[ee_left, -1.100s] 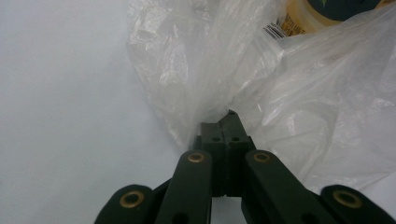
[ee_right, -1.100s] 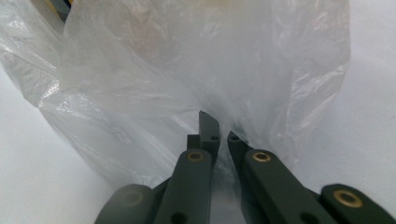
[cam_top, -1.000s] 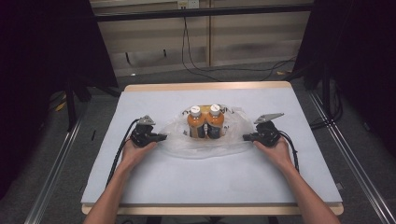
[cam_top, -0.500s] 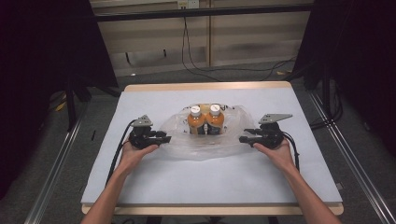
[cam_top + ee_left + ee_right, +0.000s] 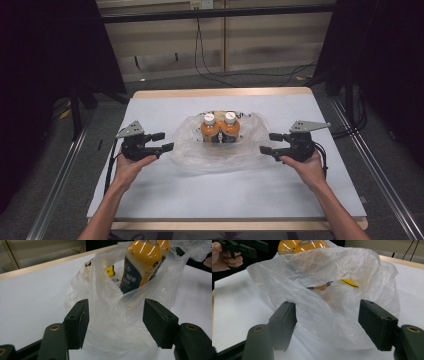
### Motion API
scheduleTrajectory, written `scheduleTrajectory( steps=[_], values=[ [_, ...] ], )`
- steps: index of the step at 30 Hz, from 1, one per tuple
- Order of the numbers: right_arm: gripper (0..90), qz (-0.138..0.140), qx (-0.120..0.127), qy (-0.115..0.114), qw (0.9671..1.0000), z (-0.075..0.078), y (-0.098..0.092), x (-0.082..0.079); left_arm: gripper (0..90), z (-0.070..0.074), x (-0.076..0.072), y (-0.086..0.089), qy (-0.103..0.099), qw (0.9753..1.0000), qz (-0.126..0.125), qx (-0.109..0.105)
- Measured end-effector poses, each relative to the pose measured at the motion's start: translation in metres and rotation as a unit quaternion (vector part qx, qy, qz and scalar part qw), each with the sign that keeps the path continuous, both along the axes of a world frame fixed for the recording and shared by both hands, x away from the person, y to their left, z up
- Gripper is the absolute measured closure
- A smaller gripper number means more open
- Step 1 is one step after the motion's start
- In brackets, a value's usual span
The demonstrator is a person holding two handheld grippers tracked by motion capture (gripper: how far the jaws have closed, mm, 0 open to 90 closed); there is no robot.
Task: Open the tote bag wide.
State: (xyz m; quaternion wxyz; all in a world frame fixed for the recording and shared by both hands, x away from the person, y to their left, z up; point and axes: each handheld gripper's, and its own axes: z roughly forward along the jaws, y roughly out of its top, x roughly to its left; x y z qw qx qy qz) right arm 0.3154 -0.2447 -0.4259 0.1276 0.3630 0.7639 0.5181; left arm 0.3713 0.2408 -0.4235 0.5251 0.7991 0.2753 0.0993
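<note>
The table point(image 5: 165, 200) carries a clear plastic bag point(image 5: 220, 147) spread flat at its middle, between the two grippers. Since the earlier pictures both grippers have drawn back outward from the bag, which now lies wider and looser. Its long axis runs across the table, from one gripper toward the other. Two orange bottles point(image 5: 220, 127) stand upright side by side inside it, caps up, ahead of both pairs of jaws. The left gripper point(image 5: 161, 142) is released, jaws spread, with a fold of the bag's edge lying loose between them. The right gripper point(image 5: 272, 143) is likewise released, crumpled plastic between its jaws and hiding the bottles' lower parts.
</note>
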Motion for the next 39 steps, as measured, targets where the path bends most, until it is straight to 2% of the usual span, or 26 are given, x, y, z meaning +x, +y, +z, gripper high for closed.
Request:
scheduleTrajectory(
  steps=[5, 7, 9, 12, 13, 16, 19, 20, 21, 23, 25, 26, 28, 29, 30, 32, 33, 37, 38, 39],
  values=[
    [25.9, -0.008, 0.010, -0.011, 0.9999, 0.010, -0.008, -0.008, 45.8, 0.002, 0.000, -0.009, -0.003, 1.0000, -0.008, 0.002],
    [18.3, -0.008, 0.007, -0.014, 0.9998, 0.016, -0.008, -0.011, 49.9, 0.004, 0.000, -0.014, -0.005, 0.9999, -0.016, 0.006],
    [17.7, -0.004, 0.005, -0.018, 0.9998, 0.021, -0.006, -0.016, 50.9, 0.005, -0.001, -0.018, -0.004, 0.9997, -0.024, 0.007],
    [18.3, 0.003, 0.006, -0.023, 0.9997, 0.027, -0.004, -0.021, 57.7, 0.008, 0.000, -0.026, -0.007, 0.9993, -0.035, 0.015],
    [22.1, 0.006, 0.007, -0.024, 0.9997, 0.029, -0.003, -0.021, 59.4, 0.009, 0.002, -0.031, -0.007, 0.9991, -0.036, 0.023],
    [43.5, 0.014, 0.001, -0.031, 0.9994, 0.040, 0.003, -0.011, 69.4, 0.016, 0.008, -0.042, -0.010, 0.9978, -0.051, 0.040],
    [65.5, 0.033, -0.014, -0.034, 0.9988, 0.051, 0.015, 0.008, 76.0, 0.024, 0.019, -0.058, -0.015, 0.9958, -0.068, 0.060],
    [69.2, 0.041, -0.027, -0.031, 0.9983, 0.055, 0.022, 0.017, 77.1, 0.025, 0.021, -0.062, -0.012, 0.9956, -0.067, 0.064],
    [72.7, 0.044, -0.036, -0.029, 0.9980, 0.056, 0.026, 0.022, 77.7, 0.027, 0.025, -0.068, -0.016, 0.9942, -0.070, 0.081],
    [80.2, 0.056, -0.056, -0.017, 0.9967, 0.057, 0.036, 0.037, 80.8, 0.026, 0.031, -0.077, -0.013, 0.9926, -0.076, 0.094],
    [81.3, 0.064, -0.075, -0.005, 0.9951, 0.054, 0.045, 0.053, 80.9, 0.025, 0.038, -0.085, -0.008, 0.9886, -0.088, 0.122],
    [85.5, 0.068, -0.083, -0.001, 0.9942, 0.052, 0.048, 0.058, 81.2, 0.024, 0.040, -0.090, -0.005, 0.9870, -0.090, 0.133],
    [90.0, 0.081, -0.119, 0.016, 0.9895, 0.046, 0.057, 0.071, 85.0, 0.020, 0.047, -0.097, 0.004, 0.9833, -0.098, 0.154],
    [90.0, 0.082, -0.130, 0.019, 0.9879, 0.043, 0.060, 0.074, 85.9, 0.017, 0.050, -0.101, 0.009, 0.9823, -0.099, 0.159],
    [90.0, 0.089, -0.149, 0.029, 0.9844, 0.037, 0.064, 0.080, 89.4, 0.012, 0.054, -0.104, 0.014, 0.9808, -0.103, 0.165],
    [90.0, 0.093, -0.178, 0.041, 0.9788, 0.030, 0.068, 0.086, 90.0, 0.005, 0.059, -0.108, 0.020, 0.9767, -0.099, 0.189],
    [90.0, 0.098, -0.189, 0.048, 0.9760, 0.026, 0.068, 0.090, 90.0, 0.000, 0.062, -0.111, 0.028, 0.9752, -0.097, 0.197],
    [90.0, 0.104, -0.232, 0.063, 0.9651, 0.013, 0.074, 0.100, 90.0, -0.011, 0.066, -0.118, 0.032, 0.9650, -0.110, 0.236],
    [90.0, 0.105, -0.237, 0.064, 0.9636, 0.010, 0.075, 0.101, 89.9, -0.016, 0.066, -0.120, 0.035, 0.9647, -0.101, 0.241],
    [90.0, 0.107, -0.246, 0.067, 0.9611, 0.006, 0.076, 0.102, 89.6, -0.021, 0.067, -0.121, 0.040, 0.9625, -0.102, 0.248]
  ],
)
